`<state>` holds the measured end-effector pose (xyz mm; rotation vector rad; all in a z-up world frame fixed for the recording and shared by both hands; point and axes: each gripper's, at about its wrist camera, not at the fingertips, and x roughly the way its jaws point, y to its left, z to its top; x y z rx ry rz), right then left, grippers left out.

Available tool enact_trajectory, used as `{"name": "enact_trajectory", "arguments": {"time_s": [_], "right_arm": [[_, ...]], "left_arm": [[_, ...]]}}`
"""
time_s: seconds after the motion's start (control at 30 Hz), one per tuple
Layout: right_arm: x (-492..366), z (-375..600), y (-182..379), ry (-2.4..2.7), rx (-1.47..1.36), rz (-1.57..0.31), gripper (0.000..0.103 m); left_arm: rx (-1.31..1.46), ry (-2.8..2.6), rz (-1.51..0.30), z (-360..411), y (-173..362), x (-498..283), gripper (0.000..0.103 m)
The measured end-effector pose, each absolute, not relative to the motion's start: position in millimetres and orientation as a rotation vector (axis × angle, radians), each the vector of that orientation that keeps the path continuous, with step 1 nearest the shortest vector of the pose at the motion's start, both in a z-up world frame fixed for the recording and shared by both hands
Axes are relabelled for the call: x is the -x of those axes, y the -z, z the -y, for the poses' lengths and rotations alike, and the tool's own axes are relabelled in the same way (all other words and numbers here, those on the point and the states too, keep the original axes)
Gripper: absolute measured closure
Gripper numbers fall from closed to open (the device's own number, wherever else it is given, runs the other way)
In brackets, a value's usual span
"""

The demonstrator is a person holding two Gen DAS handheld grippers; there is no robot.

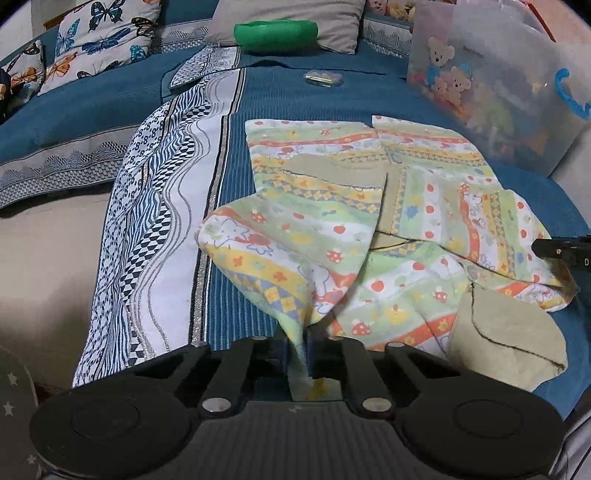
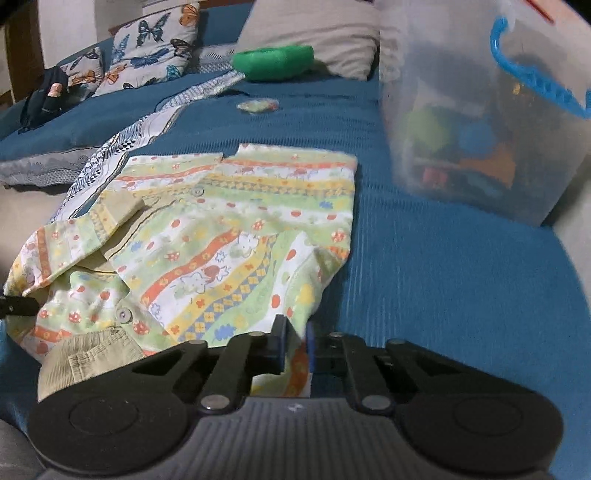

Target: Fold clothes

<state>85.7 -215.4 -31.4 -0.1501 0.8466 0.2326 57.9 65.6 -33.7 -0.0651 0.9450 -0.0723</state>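
Both grippers are pinching the patterned shirt [image 1: 332,206] — left gripper [image 1: 297,347] and right gripper [image 2: 295,343], fingers clamping sleeve cloth; next, likely carrying the sleeves inward.

Right claw [image 2: 297,345] pinching patterned shirt [image 2: 236,236] hem on blue bedspread [image 2: 443,280]

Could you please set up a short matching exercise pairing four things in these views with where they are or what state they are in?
Things:
1. shirt
2. green cushion
3. clear bin
4. butterfly pillow

Descriptions:
A. holds colourful toys
B. far left on the bed
C. gripped by both grippers
D. lying against the grey pillow

Pairs: 1-C, 2-D, 3-A, 4-B
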Motion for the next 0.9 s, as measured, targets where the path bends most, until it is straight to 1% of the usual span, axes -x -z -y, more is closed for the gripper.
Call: {"name": "enact_trajectory", "arguments": {"time_s": [0.33,0.37,0.4,0.53,0.63,0.73,0.77,0.8,0.83,0.87,0.9], "right_arm": [[-75.9,217.4,15.1,-0.155,0.271,-0.761,0.097],[-75.9,220.2,15.0,-0.136,0.276,-0.758,0.097],[-75.9,223.1,14.8,-0.116,0.281,-0.755,0.102],[-79.1,244.8,17.6,-0.058,0.277,-0.774,0.103],[-82.6,265.4,15.2,-0.055,0.209,-0.799,0.102],[-93.4,272.6,8.2,-0.077,0.159,-0.788,0.1],[-97.8,272.6,6.0,-0.087,0.148,-0.783,0.098],[-102.9,269.9,3.8,-0.099,0.141,-0.778,0.094],[-108.0,267.2,1.6,-0.111,0.135,-0.774,0.094],[-113.1,264.5,-0.5,-0.123,0.128,-0.769,0.094],[-118.1,261.5,-2.4,-0.135,0.121,-0.765,0.09]], "left_arm": [[0.071,0.177,-0.906,-45.3,11.2,-52.5,0.097],[0.069,0.185,-0.906,-43.6,10.9,-52.3,0.097],[0.064,0.191,-0.906,-41.7,11.0,-52.1,0.097],[0.045,0.195,-0.932,-40.4,18.4,-55.9,0.096],[0.048,0.215,-0.935,-43.9,16.9,-56.5,0.094],[0.043,0.236,-0.908,-46.4,4.5,-55.0,0.088],[0.038,0.242,-0.895,-47.8,-1.2,-54.2,0.085],[0.032,0.249,-0.882,-49.4,-7.1,-53.1,0.075],[0.026,0.255,-0.869,-51.0,-12.9,-52.0,0.068],[0.019,0.261,-0.856,-52.5,-18.8,-50.9,0.059],[0.012,0.267,-0.845,-54.7,-24.1,-49.7,0.055]]}}
